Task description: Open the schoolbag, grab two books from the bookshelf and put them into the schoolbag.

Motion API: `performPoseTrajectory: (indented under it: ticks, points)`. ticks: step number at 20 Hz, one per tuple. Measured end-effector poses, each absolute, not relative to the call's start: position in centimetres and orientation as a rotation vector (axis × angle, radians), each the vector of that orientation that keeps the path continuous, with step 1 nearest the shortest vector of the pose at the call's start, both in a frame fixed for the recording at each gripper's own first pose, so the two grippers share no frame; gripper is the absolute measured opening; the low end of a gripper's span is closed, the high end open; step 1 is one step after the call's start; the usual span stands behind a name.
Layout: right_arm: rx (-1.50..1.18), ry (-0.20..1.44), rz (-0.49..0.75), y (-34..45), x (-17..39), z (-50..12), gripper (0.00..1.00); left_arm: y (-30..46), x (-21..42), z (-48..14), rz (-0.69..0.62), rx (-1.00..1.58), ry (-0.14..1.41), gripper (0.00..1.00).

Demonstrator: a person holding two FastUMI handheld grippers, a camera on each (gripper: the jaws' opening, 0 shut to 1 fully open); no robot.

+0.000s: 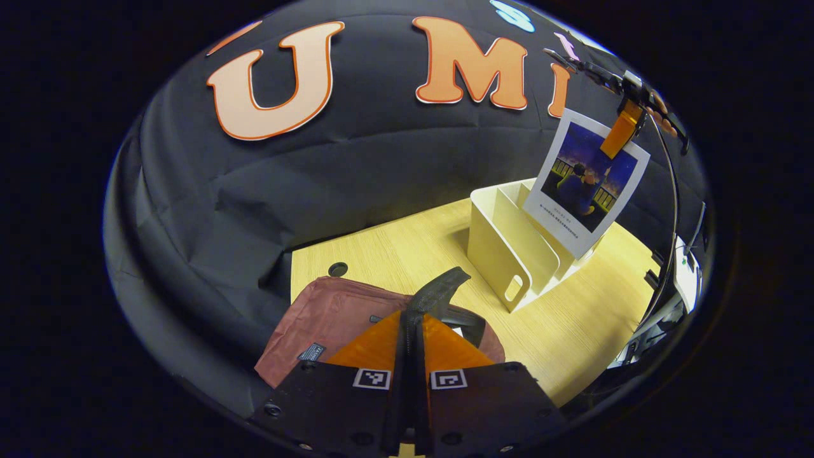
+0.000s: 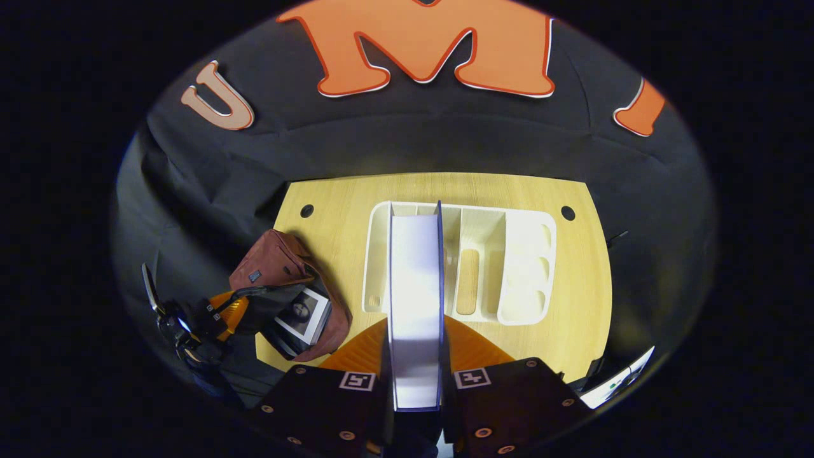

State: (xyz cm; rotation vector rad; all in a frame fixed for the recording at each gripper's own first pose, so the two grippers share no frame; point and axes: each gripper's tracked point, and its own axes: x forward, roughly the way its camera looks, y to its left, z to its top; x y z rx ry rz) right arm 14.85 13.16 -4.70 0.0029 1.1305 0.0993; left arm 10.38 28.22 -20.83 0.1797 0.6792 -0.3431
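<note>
Webbing of the strap [image 1: 439, 287] sits pinched in your left gripper [image 1: 412, 331], holding the maroon schoolbag [image 1: 331, 318] open on the wooden table [image 1: 572, 318], while your right gripper [image 2: 414, 356] clamps a book [image 2: 414, 299] above the cream bookshelf [image 2: 528, 267].

The schoolbag [image 1: 331, 318] is a dull brick red with a small dark label patch, and its strap [image 1: 439, 289] is a woven black. The table [image 1: 572, 318] under it is pale yellow wood with a fine straight grain and dark round holes. The bookshelf [image 2: 528, 267] is plain cream white. The book [image 1: 588, 181] lifted above it has a white border around a deep blue and purple night picture with yellow touches; its page edges look white, its spine dark blue. Inside the open schoolbag, another book [image 2: 304, 317] has a white frame around a grey portrait picture.
</note>
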Motion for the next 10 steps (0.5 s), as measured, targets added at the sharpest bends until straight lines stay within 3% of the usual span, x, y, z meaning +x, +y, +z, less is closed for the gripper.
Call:
performPoseTrajectory:
  ticks: [8,9,10]
  points:
    - [0.222,1.116,0.228,19.1,10.5,-5.9,0.3,28.5,10.2,-20.0,-0.351,0.214,0.669,0.09]
    - [0.274,1.116,0.255,20.5,10.1,-6.4,0.3,28.4,10.4,-19.8,-0.353,0.213,0.669,0.05]
    - [0.304,1.117,0.276,21.8,9.9,-6.9,0.3,28.3,10.5,-19.8,-0.354,0.211,0.67,0.09]
